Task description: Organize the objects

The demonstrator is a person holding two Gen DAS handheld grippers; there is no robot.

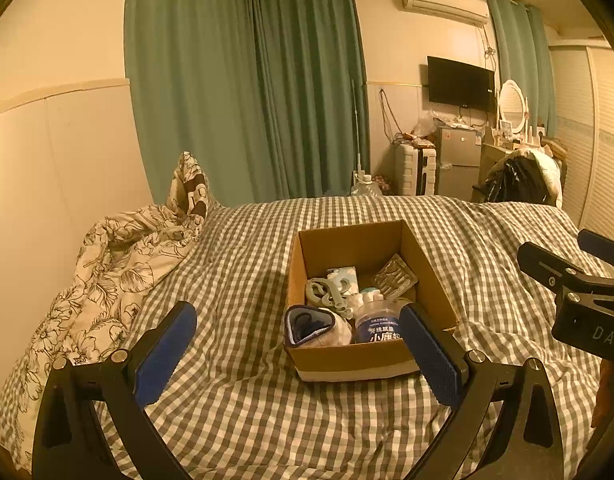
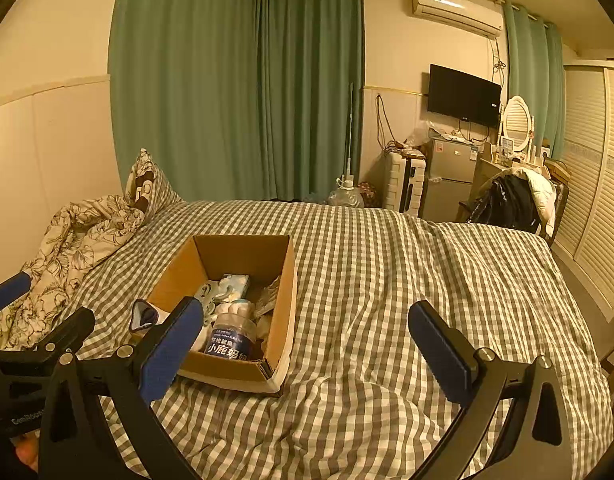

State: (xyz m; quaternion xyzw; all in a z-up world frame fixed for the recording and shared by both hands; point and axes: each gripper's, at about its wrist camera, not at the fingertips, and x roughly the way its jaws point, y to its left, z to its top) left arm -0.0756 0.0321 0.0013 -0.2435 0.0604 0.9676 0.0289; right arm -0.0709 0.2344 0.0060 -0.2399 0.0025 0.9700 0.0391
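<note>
The cardboard box sits open-topped on the checked bed cover, roughly mid-bed, with its long axis running from near to far. It already holds the loose things: a labelled jar at the near right corner, a rolled sock leaning over the near left rim, a pale green plastic piece, a tissue pack and a blister pack further in. No loose item shows on the cover around it, so the sorting looks close to finished.

The left gripper is the nearer one: the box lies straight ahead between its fingers, the right-hand pad overlapping the box's near right corner in view, though contact cannot be told. The right gripper has the box off to its left and mostly bare cover ahead. Both sets of fingers stand wide apart and hold nothing.
</note>
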